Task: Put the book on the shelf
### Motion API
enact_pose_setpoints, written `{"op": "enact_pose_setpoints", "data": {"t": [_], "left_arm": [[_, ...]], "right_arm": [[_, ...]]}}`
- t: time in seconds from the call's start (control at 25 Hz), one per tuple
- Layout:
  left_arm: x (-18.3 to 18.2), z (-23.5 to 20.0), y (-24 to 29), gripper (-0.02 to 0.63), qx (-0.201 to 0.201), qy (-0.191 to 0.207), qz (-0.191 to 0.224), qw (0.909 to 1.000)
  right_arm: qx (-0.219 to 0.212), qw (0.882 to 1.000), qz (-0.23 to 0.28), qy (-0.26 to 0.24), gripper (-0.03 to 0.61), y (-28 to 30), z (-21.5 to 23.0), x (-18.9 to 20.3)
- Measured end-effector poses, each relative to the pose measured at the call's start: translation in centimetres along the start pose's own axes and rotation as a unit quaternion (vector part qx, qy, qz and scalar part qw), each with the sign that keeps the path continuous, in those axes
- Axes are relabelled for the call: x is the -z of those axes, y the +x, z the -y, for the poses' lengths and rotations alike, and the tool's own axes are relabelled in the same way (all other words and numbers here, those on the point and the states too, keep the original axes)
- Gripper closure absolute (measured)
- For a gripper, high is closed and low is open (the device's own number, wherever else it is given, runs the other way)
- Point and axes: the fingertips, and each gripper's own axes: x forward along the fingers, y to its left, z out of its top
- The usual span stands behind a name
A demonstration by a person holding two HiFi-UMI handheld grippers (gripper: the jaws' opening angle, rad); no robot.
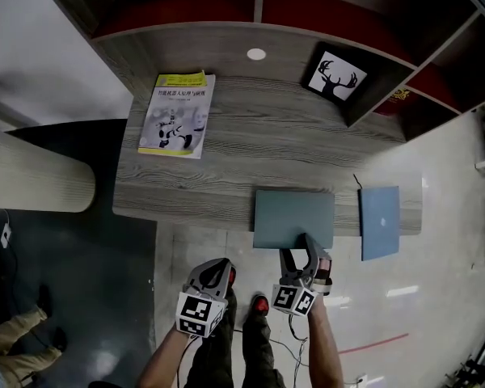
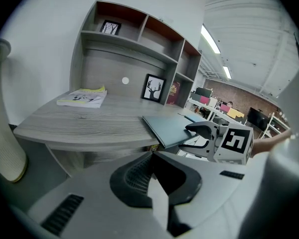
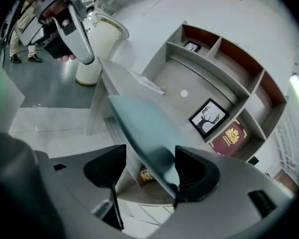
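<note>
Though the right gripper's (image 3: 149, 167) jaws gape around the teal book (image 3: 139, 128) (corner hidden), the left gripper's (image 2: 152, 171) meet.

Counter: grey wood-grain counter (image 1: 275, 140) with a rounded front edge, set against the shelf unit.
Shelf: open grey shelf (image 2: 120, 41) above the counter, split into compartments with red-brown backs.
Wall: plain white wall (image 1: 32, 39) left of the counter.
Floor: dark grey floor (image 1: 81, 297) at the left; pale glossy floor (image 1: 436, 241) at the right, showing bright reflections.
Light: long strip lights (image 2: 210, 39) on a white ceiling.
Far room: brick wall (image 2: 239, 96) behind desks with monitors.
Beside the counter: cream ribbed cylinder (image 1: 32, 180).
</note>
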Motion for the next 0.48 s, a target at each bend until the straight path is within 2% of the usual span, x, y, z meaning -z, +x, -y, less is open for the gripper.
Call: {"op": "enact_pose_setpoints", "data": {"t": [0.2, 0.36, 0.48], "left_arm": [[0.4, 0.1, 0.5, 0.607, 0.002, -0.003, -0.005, 1.0000], [0.3, 0.6, 0.5, 0.607, 0.005, -0.008, -0.005, 0.9999], [0.2, 0.7, 0.4, 0.607, 0.005, -0.011, -0.003, 0.9999]], "right_arm": [[0.019, 1.000, 0.001, -0.004, 0.273, 0.2, 0.6, -0.1], [0.000, 1.000, -0.001, 0.012, 0.278, 0.1, 0.9, -0.3], [-0.010, 1.000, 0.002, 0.014, 0.319, -0.3, 1.2, -0.9]]}}
